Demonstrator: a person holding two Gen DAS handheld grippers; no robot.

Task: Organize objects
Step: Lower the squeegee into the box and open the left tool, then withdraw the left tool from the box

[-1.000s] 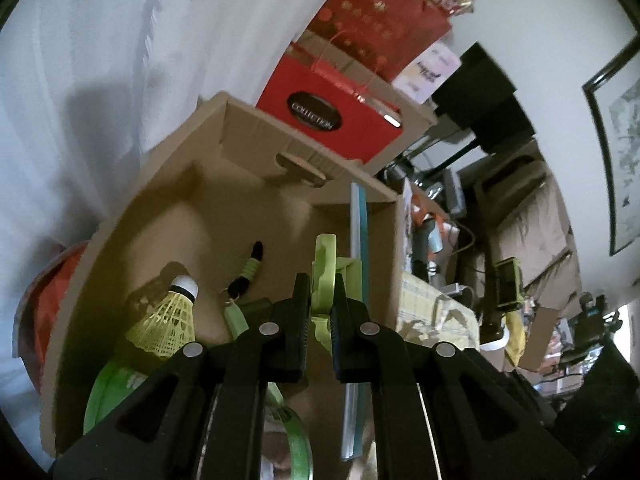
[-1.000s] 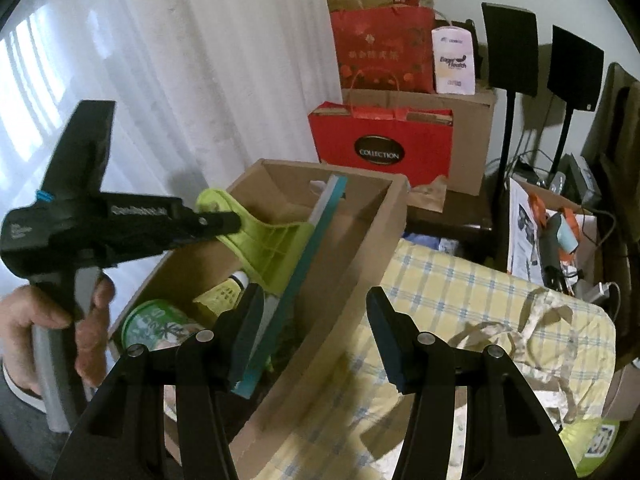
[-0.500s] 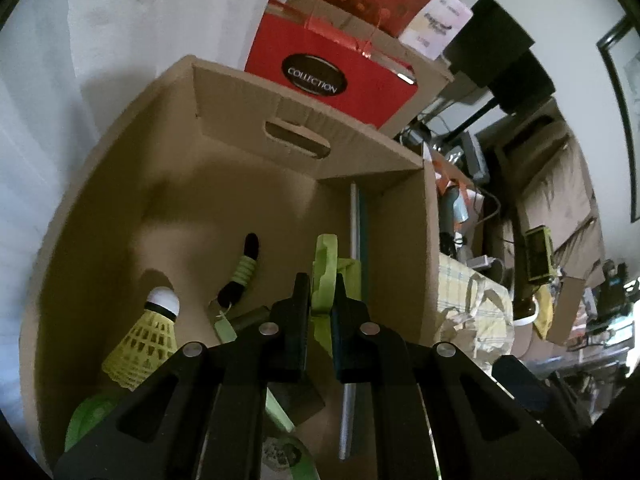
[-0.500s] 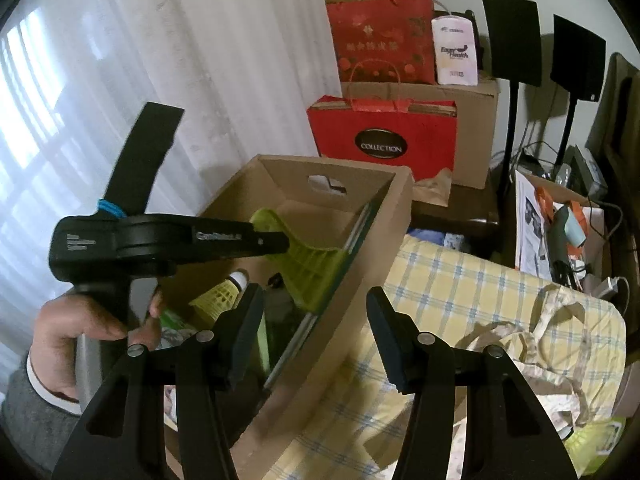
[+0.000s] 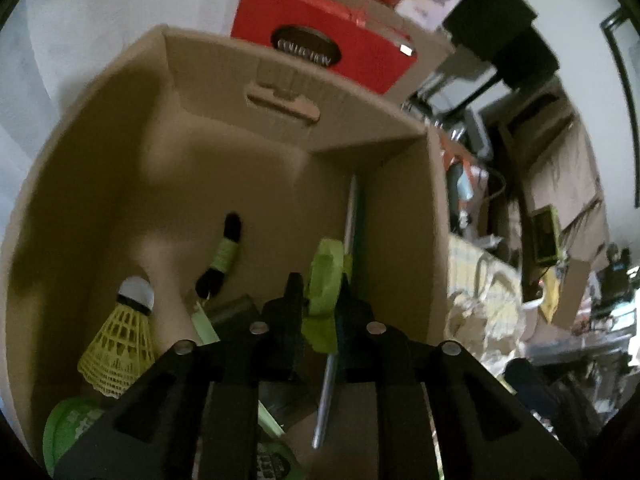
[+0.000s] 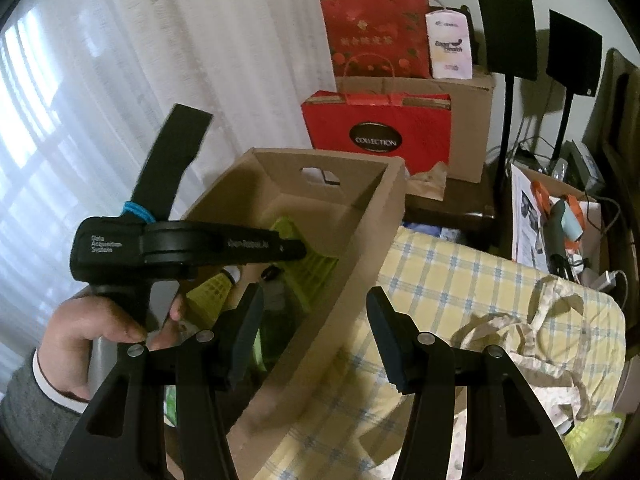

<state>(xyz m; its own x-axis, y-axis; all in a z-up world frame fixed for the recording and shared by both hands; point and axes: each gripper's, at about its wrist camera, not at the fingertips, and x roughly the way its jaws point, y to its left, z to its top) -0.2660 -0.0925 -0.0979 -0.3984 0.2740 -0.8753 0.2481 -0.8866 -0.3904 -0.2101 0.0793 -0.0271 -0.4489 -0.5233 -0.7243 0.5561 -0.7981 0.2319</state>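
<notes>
now left tongs (image 5: pixel 318 308) round green squeegee (image 5: pixel 325 280)

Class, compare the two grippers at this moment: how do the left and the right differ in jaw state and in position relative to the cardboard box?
The left gripper is shut on the green squeegee; the right gripper is open and holds nothing. The left gripper reaches inside the cardboard box; the right gripper hovers above the box's near wall. Both have black fingers.

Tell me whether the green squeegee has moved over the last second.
Yes. In the right wrist view the green squeegee, gripped by the left gripper, went from above the cardboard box rim to down inside, beside its right wall.
</notes>
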